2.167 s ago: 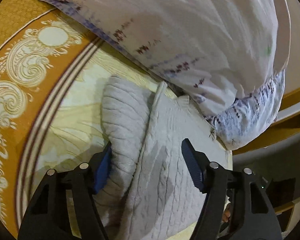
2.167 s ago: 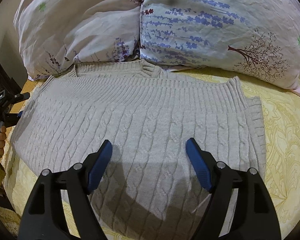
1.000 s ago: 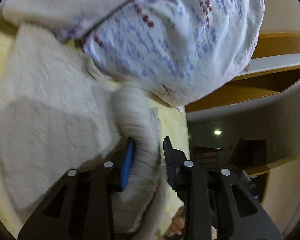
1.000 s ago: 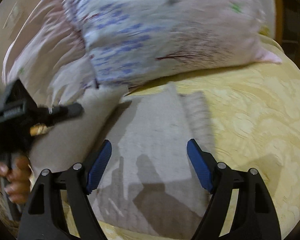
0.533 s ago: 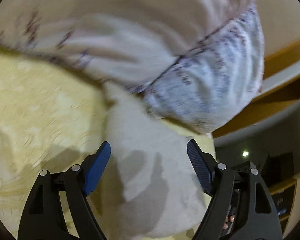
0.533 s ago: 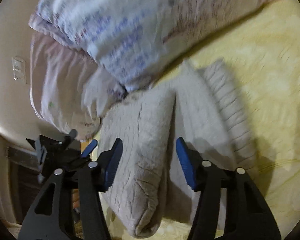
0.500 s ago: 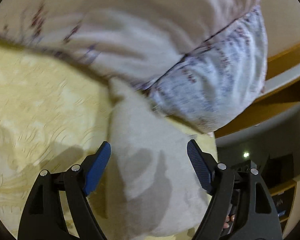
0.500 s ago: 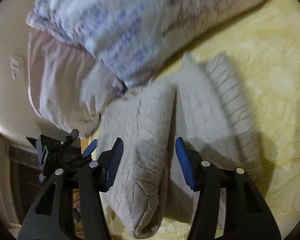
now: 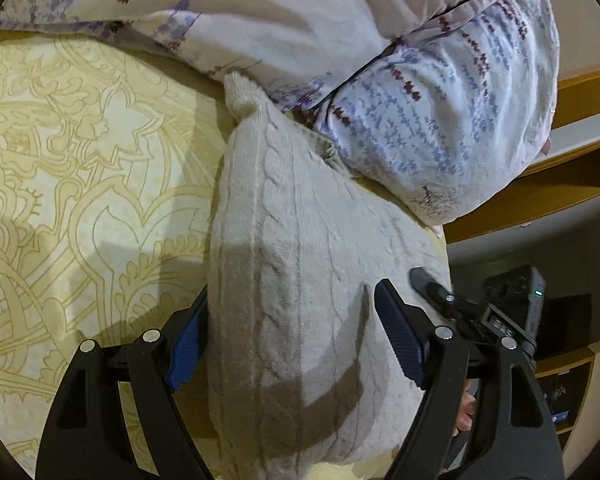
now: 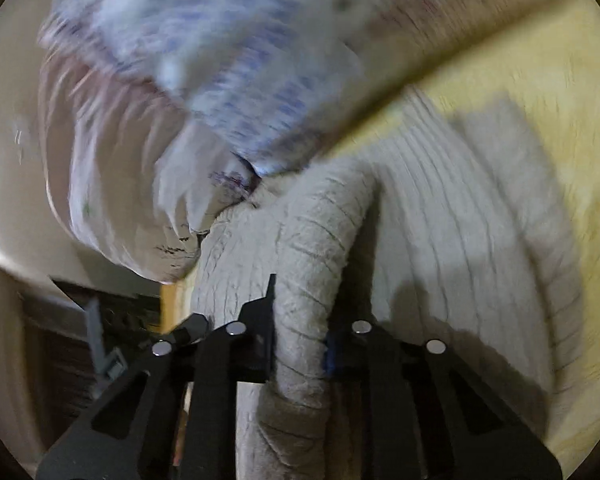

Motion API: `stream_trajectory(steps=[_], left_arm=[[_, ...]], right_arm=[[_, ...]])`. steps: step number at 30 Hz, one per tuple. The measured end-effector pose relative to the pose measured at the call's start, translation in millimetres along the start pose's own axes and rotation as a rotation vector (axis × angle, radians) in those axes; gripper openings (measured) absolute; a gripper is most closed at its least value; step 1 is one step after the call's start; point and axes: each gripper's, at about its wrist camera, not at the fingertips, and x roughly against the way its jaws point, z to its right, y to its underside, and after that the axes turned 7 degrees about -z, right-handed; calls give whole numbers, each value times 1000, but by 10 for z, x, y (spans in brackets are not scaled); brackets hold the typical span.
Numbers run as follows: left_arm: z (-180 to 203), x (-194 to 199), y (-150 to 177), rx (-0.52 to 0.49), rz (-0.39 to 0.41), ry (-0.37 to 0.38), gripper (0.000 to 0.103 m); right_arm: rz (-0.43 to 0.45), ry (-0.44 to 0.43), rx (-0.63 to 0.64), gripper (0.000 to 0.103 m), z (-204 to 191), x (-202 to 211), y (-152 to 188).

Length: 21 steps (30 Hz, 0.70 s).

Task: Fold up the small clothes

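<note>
A folded grey cable-knit sweater (image 9: 300,240) lies on the yellow patterned bedspread (image 9: 80,160), its far end tucked against the pillows. My left gripper (image 9: 292,340) is open and straddles the near part of the fold; its left pad is partly hidden behind the sweater's edge. The right gripper's finger (image 9: 432,292) reaches onto the sweater's right edge in the left wrist view. In the blurred right wrist view, my right gripper (image 10: 300,344) is closing, its jaws pinching a raised fold of the sweater (image 10: 316,248).
Two floral pillows (image 9: 440,100) (image 10: 220,60) crowd the sweater's far end. The bed's edge and a wooden headboard ledge (image 9: 560,152) are at the right, with dark room and shelves beyond. A person's fingers (image 9: 466,412) show under the right gripper.
My left gripper let go of the sweater fold, opened wide and swung over the folded part. My right gripper's jaws went from wide apart to pinching a raised fold.
</note>
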Motion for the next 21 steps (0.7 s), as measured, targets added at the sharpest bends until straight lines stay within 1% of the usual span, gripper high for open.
stream_trajectory(steps=[1, 3, 6, 10, 13, 15, 18, 21], left_arm=[[4, 71, 3, -1, 5, 6, 79], [18, 88, 0, -6, 13, 17, 79], [65, 97, 13, -36, 8, 15, 79], [204, 6, 38, -89, -18, 0, 79], [313, -81, 73, -137, -34, -28, 79], [350, -104, 97, -157, -40, -40, 79], [349, -137, 80, -163, -48, -47, 79], [322, -150, 74, -155, -52, -42, 79]], right_arm=[[26, 14, 34, 16, -59, 81, -16], [68, 41, 84, 16, -129, 217, -44], [118, 123, 157, 16, -199, 416, -70], [123, 210, 184, 16, -103, 508, -54], [121, 242, 171, 16, 31, 562, -5], [123, 248, 166, 16, 97, 590, 24], [129, 261, 188, 16, 81, 568, 43], [144, 292, 258, 16, -49, 559, 63]])
